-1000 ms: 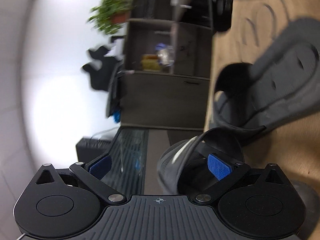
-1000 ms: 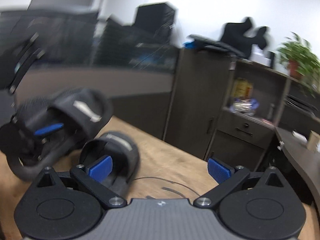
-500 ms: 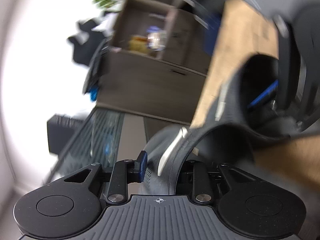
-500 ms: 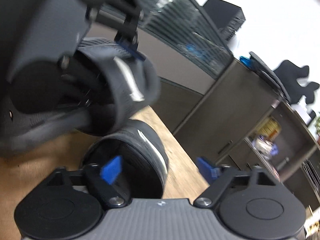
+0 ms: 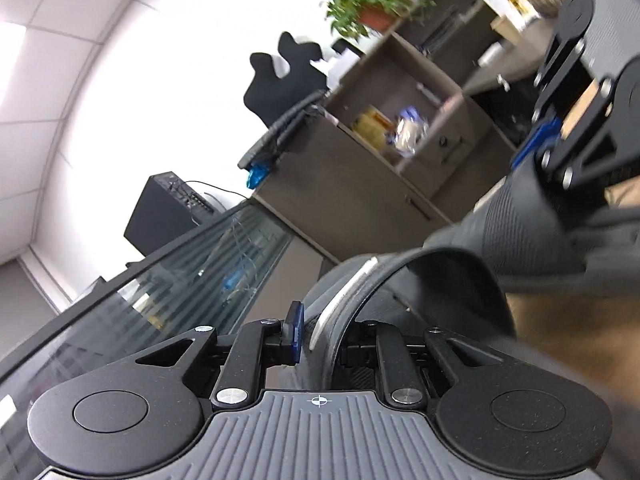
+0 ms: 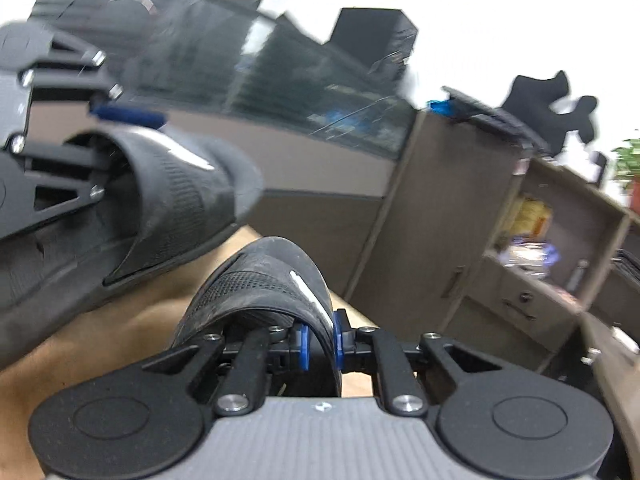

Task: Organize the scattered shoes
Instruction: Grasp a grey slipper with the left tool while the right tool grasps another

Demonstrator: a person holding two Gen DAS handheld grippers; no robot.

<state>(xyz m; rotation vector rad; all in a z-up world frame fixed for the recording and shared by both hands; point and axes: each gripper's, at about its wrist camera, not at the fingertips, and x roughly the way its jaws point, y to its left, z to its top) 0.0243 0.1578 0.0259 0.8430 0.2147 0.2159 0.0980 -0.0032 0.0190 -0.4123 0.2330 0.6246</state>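
Two dark grey slide sandals are held above a wooden table. My left gripper (image 5: pixel 320 338) is shut on the strap of one grey slide (image 5: pixel 420 280), held tilted. My right gripper (image 6: pixel 320 342) is shut on the strap of the other grey slide (image 6: pixel 264 280). In the right wrist view the left gripper's slide (image 6: pixel 172 204) and its blue finger pad show at upper left. In the left wrist view the right gripper (image 5: pixel 560 136) and its slide (image 5: pixel 520 232) show at the right.
The wooden table (image 6: pixel 120 328) lies under both slides. Beyond its edge stand a grey partition with glass (image 6: pixel 300 120), a brown cabinet with open shelves (image 6: pixel 500 240), a potted plant (image 5: pixel 368 4) and a black box (image 5: pixel 168 212).
My right gripper has closed on the strap of its slide. Both grippers have lifted and tilted with their slides, and the views have swung toward the room.
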